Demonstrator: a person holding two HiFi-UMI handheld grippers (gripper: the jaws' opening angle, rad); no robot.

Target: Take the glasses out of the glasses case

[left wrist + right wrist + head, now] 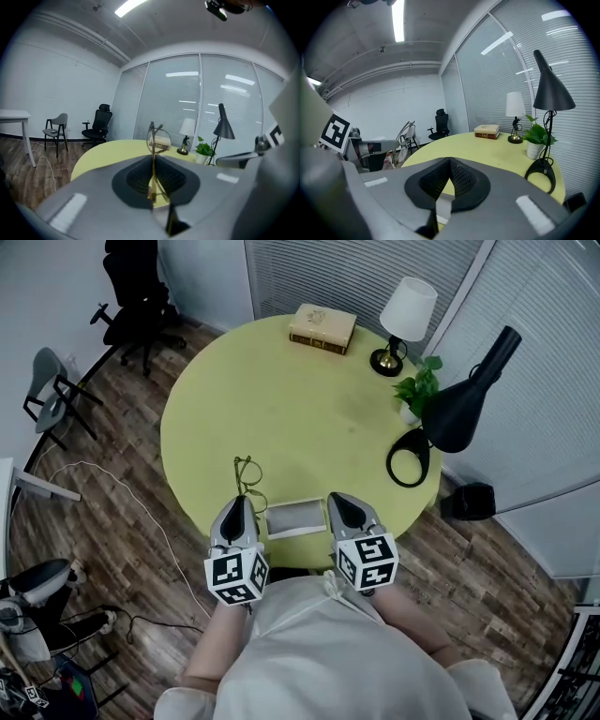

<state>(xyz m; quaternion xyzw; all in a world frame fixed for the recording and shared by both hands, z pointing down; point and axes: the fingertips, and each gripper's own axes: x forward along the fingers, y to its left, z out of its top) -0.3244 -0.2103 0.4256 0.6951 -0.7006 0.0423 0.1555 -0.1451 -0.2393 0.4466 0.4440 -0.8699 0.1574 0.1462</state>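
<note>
Head view: round yellow table [281,399]. My left gripper [236,502] and right gripper [339,501] flank the open glasses case [293,518] at the near edge.

Left gripper view: jaws pinched on the gold-rimmed glasses [157,138], outside the case.

Right gripper view: jaws closed on the case's edge.

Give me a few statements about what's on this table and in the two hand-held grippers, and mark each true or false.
1. The left hand-held gripper is shut on the glasses. True.
2. The glasses lie inside the glasses case. False: they are outside it, held by the left hand-held gripper.
3. A book lies at the far side of the round table. True.
4. The small lamp has a black shade. False: its shade is white; the black one is the desk lamp.
</note>
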